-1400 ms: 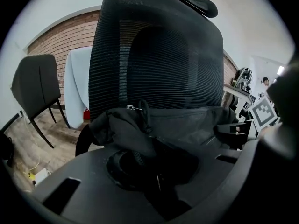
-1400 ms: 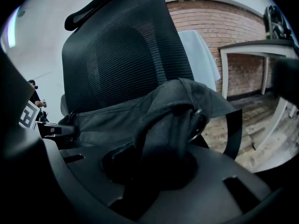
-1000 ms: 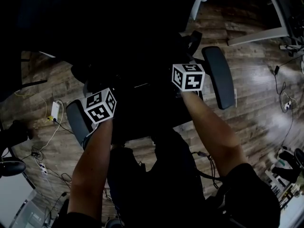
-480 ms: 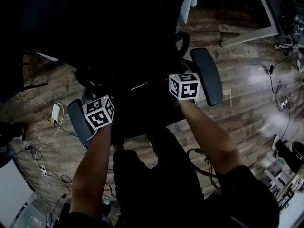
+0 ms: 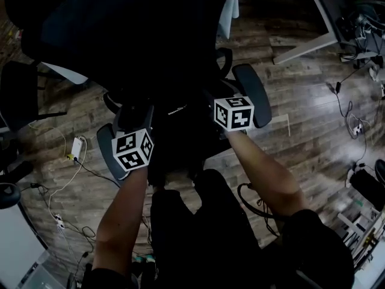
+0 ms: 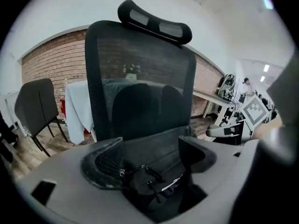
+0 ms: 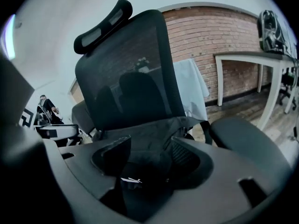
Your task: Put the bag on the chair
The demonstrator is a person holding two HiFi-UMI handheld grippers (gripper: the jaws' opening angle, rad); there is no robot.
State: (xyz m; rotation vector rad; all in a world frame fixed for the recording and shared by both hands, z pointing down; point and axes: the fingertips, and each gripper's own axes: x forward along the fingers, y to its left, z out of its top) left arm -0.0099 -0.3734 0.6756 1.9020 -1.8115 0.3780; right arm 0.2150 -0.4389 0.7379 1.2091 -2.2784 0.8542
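A black mesh office chair (image 6: pixel 140 73) with a headrest fills both gripper views; in the head view its right armrest (image 5: pixel 251 94) and left armrest (image 5: pixel 108 155) flank the seat. The black bag (image 6: pixel 156 174) lies on the seat against the backrest, zipper pulls showing. It also shows as a dark heap, the bag (image 7: pixel 140 171), in the right gripper view. My left gripper (image 6: pixel 150 155) is open, its jaws wide apart on either side of the bag's near edge, not pressing it. My right gripper (image 7: pixel 149 157) is open the same way. Both marker cubes hover over the seat front.
A table draped in white cloth (image 6: pixel 77 108) and a dark chair (image 6: pixel 35 106) stand behind the office chair by a brick wall. A white desk (image 7: pixel 252 59) is to the right. Cables and a power strip (image 5: pixel 77 149) lie on the wood floor.
Both marker cubes have drawn back a little toward me from the seat. The head view has swung, so the chair sits further left in frame.
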